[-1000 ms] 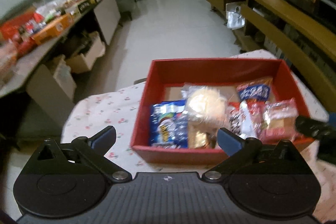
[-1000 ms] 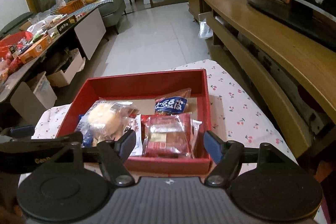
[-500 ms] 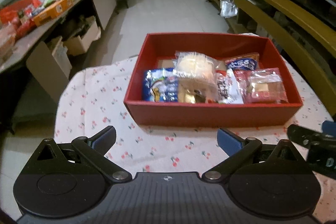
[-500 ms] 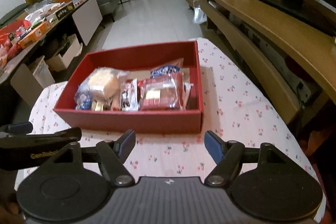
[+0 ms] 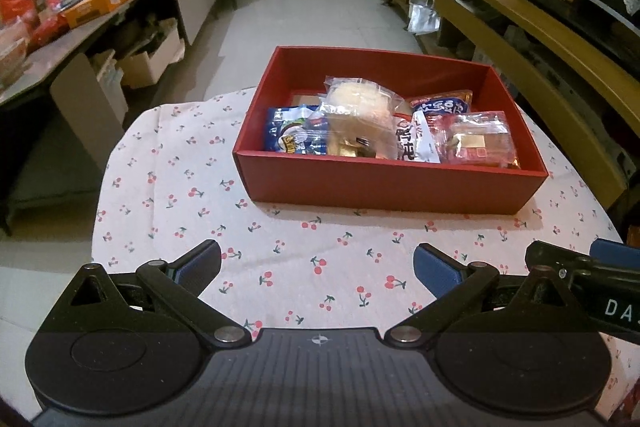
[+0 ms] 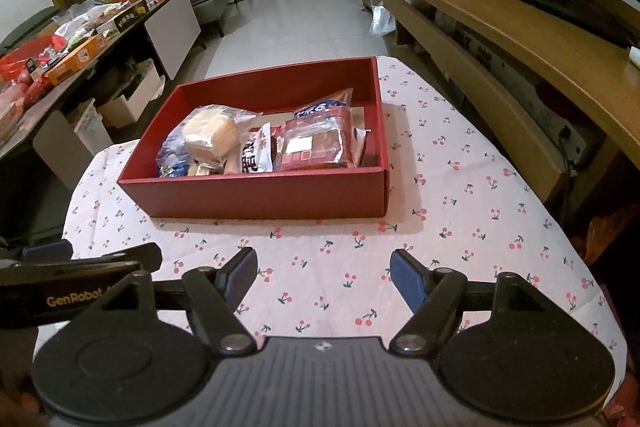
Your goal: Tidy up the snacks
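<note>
On the cherry-print tablecloth (image 5: 280, 251): red box (image 5: 384, 187) filled with snack packets, both grippers apart from it.

Inside the box, lying together: a bun in clear wrap (image 5: 360, 103), a blue packet (image 5: 290, 135), a white packet with red print (image 5: 416, 143), a red-wrapped cake (image 5: 476, 143). Left gripper (image 5: 318, 265) wide open and empty, hovering over bare cloth; right gripper (image 6: 324, 273) also open, holding nothing. Probably sorted already, since no snack seen outside the box on this table.

Both wrist cameras look obliquely down from near the table edge, side by side, sharing the red box (image 5: 384, 187) (image 6: 260, 193).
</note>
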Motion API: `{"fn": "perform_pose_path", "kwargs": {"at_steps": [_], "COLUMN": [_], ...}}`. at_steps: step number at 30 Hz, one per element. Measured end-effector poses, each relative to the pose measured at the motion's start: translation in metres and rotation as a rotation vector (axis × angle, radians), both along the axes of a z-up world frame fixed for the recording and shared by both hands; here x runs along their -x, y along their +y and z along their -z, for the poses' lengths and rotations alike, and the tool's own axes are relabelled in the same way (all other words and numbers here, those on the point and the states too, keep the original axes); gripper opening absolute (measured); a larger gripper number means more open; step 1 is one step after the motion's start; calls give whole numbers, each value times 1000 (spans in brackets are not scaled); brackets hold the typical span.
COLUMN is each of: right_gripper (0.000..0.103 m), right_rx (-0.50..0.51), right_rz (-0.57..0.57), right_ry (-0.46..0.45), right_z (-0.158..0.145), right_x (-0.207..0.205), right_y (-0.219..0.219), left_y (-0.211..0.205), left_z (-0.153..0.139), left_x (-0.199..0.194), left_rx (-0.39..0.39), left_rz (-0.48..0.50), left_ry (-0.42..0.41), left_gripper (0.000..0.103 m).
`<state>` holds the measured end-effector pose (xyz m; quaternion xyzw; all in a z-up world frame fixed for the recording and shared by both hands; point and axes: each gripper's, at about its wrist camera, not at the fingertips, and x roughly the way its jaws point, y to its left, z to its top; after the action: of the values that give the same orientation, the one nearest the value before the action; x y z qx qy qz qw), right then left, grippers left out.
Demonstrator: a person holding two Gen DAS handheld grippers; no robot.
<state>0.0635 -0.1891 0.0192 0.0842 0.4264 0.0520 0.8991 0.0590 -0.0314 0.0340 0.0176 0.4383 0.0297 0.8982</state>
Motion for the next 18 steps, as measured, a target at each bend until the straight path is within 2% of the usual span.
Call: {"fn": "perform_pose_path", "kwargs": {"at_steps": [18], "right_gripper": [82], "right_rx": [31], "right_rz": [-13], "right_ry": [21], "right_z": [4], "right_x": [16], "right_y": [4], "left_y": [-2], "left_z": [1], "left_x": [20], "left_rx": [-10], "left_rz": [30], "left_ry": [-3], "left_gripper": [103]}}
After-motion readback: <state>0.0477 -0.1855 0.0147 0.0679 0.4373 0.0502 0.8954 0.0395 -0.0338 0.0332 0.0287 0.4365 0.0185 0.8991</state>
